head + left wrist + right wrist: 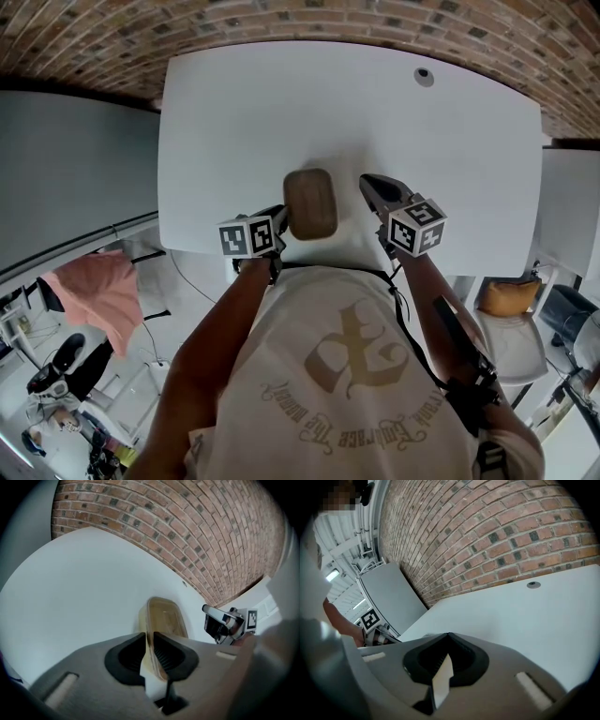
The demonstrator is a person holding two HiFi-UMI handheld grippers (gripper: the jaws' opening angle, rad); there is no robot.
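A brown translucent container [310, 203] with rounded corners lies near the front edge of the white table [281, 112]. My left gripper [279, 223] is shut on the container's left rim. In the left gripper view that rim [164, 618] runs between the closed jaws [150, 638]. My right gripper [373, 186] hovers just right of the container, apart from it. Its jaws meet at the tips [449, 635] with nothing between them. It also shows in the left gripper view, as the right gripper [227, 623] with its marker cube.
A small round grommet [425, 77] sits in the table's far right part. A brick wall [487, 531] stands behind the table. To the left is a grey table [66, 169]. A pink cloth [98, 286] is at lower left, a chair with an orange cushion [511, 295] at right.
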